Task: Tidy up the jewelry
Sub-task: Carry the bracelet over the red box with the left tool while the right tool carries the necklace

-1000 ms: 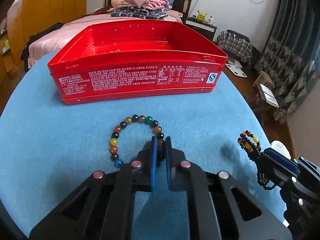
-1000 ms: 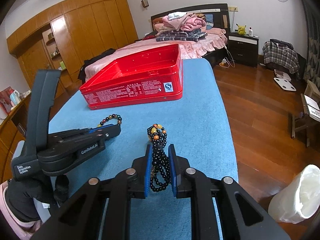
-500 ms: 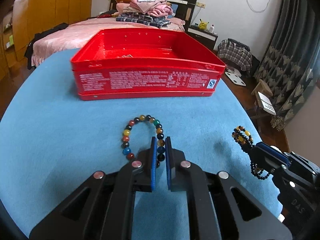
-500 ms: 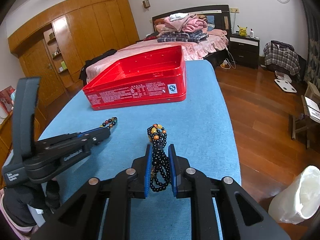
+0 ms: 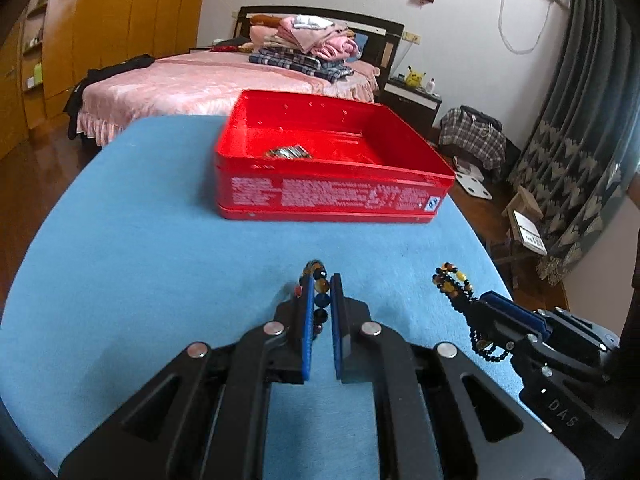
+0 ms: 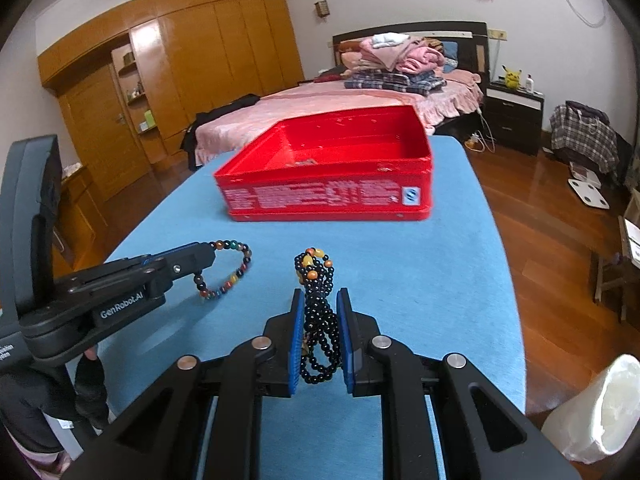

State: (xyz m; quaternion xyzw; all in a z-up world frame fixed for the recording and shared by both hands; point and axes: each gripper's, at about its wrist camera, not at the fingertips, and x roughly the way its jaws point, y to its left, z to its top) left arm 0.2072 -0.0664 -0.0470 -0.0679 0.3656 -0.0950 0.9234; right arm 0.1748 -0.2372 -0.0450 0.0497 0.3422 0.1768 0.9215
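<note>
Gripping round, glossy beads, the left gripper (image 5: 320, 304) is clamping its fingers on the multicoloured bracelet (image 6: 228, 266) and the right gripper (image 6: 319, 320) is clamping on the looped black bead strand (image 6: 318, 312), both hanging clear above the blue cloth-covered table (image 5: 160, 280), short of the red tin (image 5: 332, 176). The smooth beads are risking rolling out of the flat pads, and the strand's dangling loops are risking snagging on the tin's thin, hard rim

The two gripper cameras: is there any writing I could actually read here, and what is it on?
"GenRobot.AI": side of the left gripper.
"DAS": body of the right gripper.
White print on the red tin: too blurred to read.
Blue-and-white badge on the tin: unreadable.
</note>
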